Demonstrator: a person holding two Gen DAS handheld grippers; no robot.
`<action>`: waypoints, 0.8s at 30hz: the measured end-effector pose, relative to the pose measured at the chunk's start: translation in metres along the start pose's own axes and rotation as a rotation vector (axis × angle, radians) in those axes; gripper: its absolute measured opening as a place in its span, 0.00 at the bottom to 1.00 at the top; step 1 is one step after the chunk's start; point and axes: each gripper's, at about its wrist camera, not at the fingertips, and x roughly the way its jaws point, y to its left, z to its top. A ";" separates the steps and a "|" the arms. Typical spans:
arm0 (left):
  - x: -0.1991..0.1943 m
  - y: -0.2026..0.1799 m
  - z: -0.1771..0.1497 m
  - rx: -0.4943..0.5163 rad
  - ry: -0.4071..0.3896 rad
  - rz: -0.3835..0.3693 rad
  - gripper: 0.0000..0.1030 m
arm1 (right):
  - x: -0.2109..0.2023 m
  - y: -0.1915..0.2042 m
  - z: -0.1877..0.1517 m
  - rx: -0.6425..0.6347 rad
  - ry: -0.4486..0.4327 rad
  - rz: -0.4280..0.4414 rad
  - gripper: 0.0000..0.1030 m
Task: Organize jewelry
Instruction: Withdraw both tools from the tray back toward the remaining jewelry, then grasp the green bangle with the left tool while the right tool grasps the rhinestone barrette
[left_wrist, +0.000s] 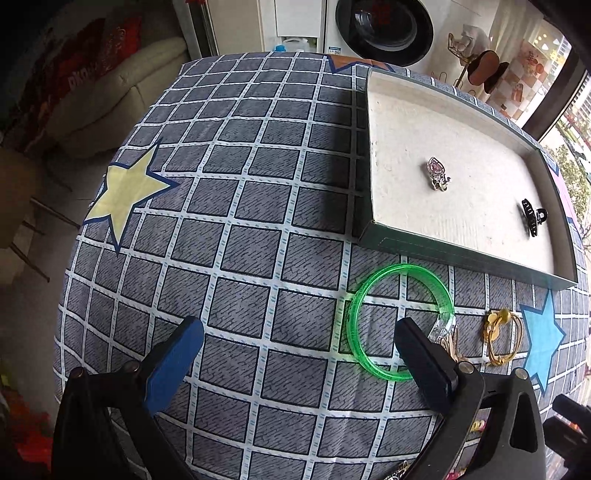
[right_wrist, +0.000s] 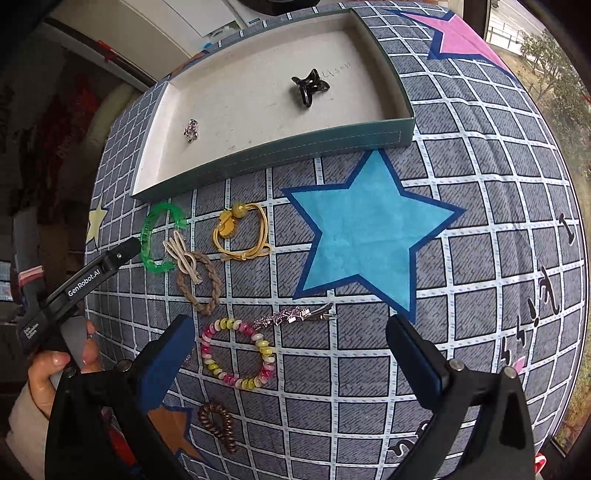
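My left gripper (left_wrist: 299, 332) hangs open low over the checked cloth, its right finger (left_wrist: 417, 343) over the near side of a green bangle (left_wrist: 352, 325). Nothing is held. Beyond it a shallow tray (left_wrist: 424, 122) holds a pink gem piece (left_wrist: 436, 171) and a black claw clip (left_wrist: 533, 218). My right gripper (right_wrist: 290, 328) is wide open above a pink and yellow bead bracelet (right_wrist: 266, 352) and a rhinestone hair clip (right_wrist: 291, 315), touching neither. The green bangle (right_wrist: 147, 230) lies further left, near the tray (right_wrist: 295, 149).
Loose on the cloth are a yellow hair tie (right_wrist: 242, 232), a beige bow clip (right_wrist: 183, 254), a braided brown tie (right_wrist: 199, 286) and a brown spiral tie (right_wrist: 218, 421). A person's hand (right_wrist: 55, 363) holds the left gripper. The table edge drops off at the left.
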 end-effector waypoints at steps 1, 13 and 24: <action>0.001 -0.001 0.000 0.003 -0.003 0.002 1.00 | 0.002 0.001 -0.001 0.006 0.001 -0.004 1.00; 0.011 -0.010 0.002 0.038 -0.011 0.014 0.98 | 0.028 -0.001 -0.005 0.243 0.003 -0.036 0.69; 0.013 -0.023 -0.001 0.098 -0.016 0.005 0.70 | 0.033 0.022 -0.003 0.146 -0.038 -0.174 0.32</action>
